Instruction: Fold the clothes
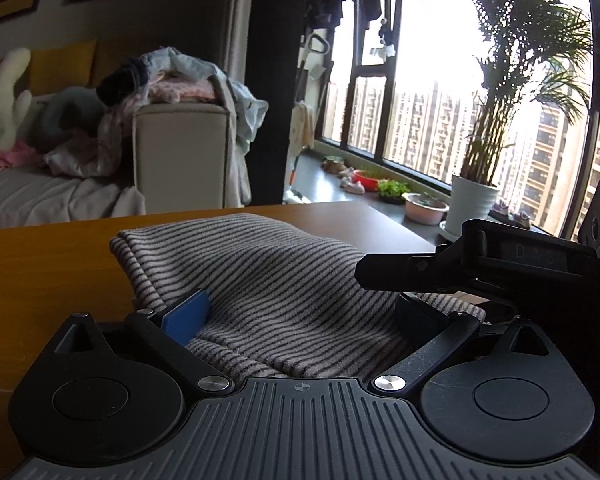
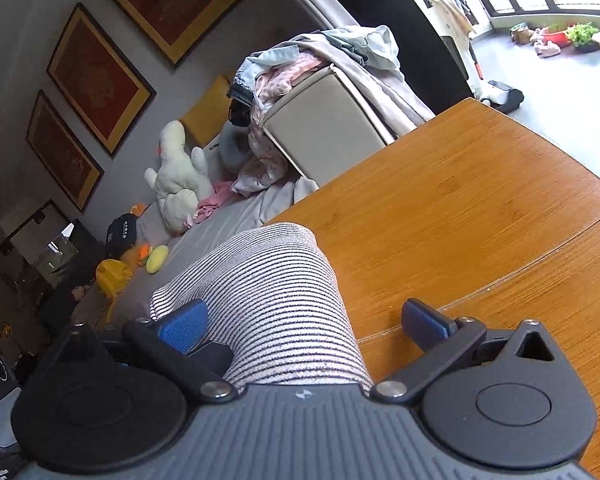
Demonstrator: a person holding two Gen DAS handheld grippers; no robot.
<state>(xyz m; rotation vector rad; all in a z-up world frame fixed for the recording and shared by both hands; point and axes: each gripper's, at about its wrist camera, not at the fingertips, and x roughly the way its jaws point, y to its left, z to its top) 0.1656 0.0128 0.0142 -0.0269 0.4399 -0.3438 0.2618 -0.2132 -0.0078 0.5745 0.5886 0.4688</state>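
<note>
A striped grey-and-black garment lies bunched on the wooden table. My left gripper is open, its blue pads wide apart, with the cloth lying between the fingers right up to the body. The right gripper's black body reaches in from the right over the garment's right edge. In the right wrist view the same striped garment fills the gap of my right gripper, which is also open, and drapes over the table's near-left edge.
A beige sofa arm piled with loose clothes stands beyond the table, with a white plush toy on the couch. A potted palm and bowls sit by the window at the right. Framed pictures hang on the wall.
</note>
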